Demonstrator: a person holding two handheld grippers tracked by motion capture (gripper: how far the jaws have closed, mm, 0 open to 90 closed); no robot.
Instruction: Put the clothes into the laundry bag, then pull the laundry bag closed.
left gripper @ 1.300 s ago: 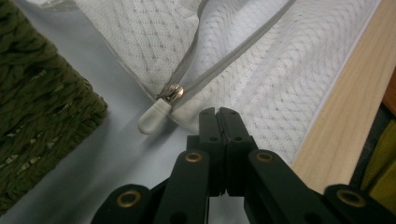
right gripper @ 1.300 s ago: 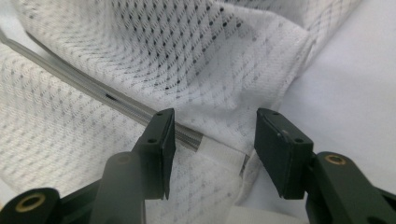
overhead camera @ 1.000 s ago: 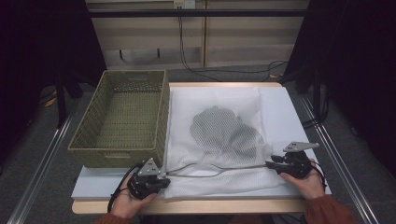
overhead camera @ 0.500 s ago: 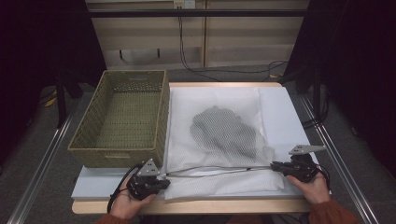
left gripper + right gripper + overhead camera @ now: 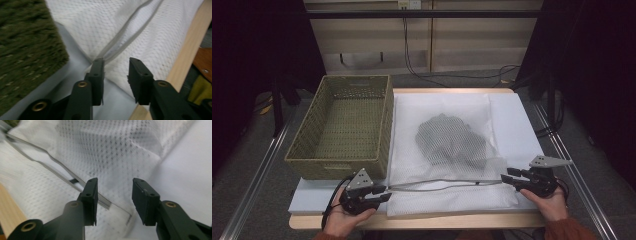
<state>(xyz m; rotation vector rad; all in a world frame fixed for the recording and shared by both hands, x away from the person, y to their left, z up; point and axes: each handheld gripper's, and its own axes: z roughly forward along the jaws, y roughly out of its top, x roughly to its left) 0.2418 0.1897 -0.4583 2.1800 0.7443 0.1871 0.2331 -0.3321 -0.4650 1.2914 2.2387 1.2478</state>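
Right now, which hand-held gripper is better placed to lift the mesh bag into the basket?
Left, probably: the left hand-held gripper sits open at the mesh bag corner beside the basket; the right hand-held gripper is farther away.

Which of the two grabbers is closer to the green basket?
The left gripper, at the mesh bag's near-left corner, just in front of the woven basket. The right gripper sits across the bag, far from it.

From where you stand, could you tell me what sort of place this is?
Most likely a lab recording bench rather than a home. A wooden table carries a white mesh laundry bag and a woven basket, metal rails run beside it, and loose cables hang over plain cabinets behind.
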